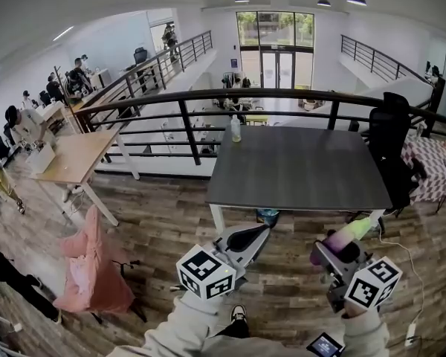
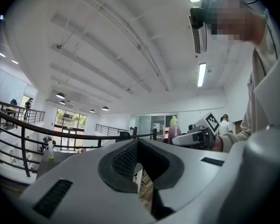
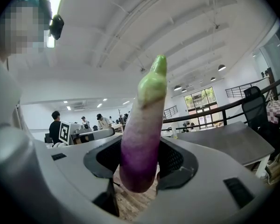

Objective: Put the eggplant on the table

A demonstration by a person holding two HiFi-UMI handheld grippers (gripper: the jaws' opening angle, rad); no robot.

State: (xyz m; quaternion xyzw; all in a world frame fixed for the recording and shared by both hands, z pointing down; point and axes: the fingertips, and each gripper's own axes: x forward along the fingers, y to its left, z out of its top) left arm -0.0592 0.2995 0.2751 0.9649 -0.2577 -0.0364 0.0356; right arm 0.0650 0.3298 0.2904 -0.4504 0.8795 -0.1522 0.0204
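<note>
- Where the plank floor meets the left side of the head view, a pink cloth (image 1: 89, 270) hangs over a stand, with a light wooden desk (image 1: 73, 157) beyond it.
- Left of centre, the left gripper (image 1: 254, 234) points level toward the grey table (image 1: 297, 171); its jaws are closed together with nothing between them, as the left gripper view (image 2: 138, 144) confirms.
- A small bottle (image 1: 236, 129) stands at the table's far left edge, by the black railing (image 1: 208, 95).
- Right of centre, the right gripper (image 1: 334, 250) clamps the eggplant (image 1: 348, 236) at its purple lower end, the green tip rising above the jaws (image 3: 143, 125).
- The eggplant is in the air, short of the table's near edge.
- Further right, a black office chair (image 1: 390, 143) sits at the table's side.
</note>
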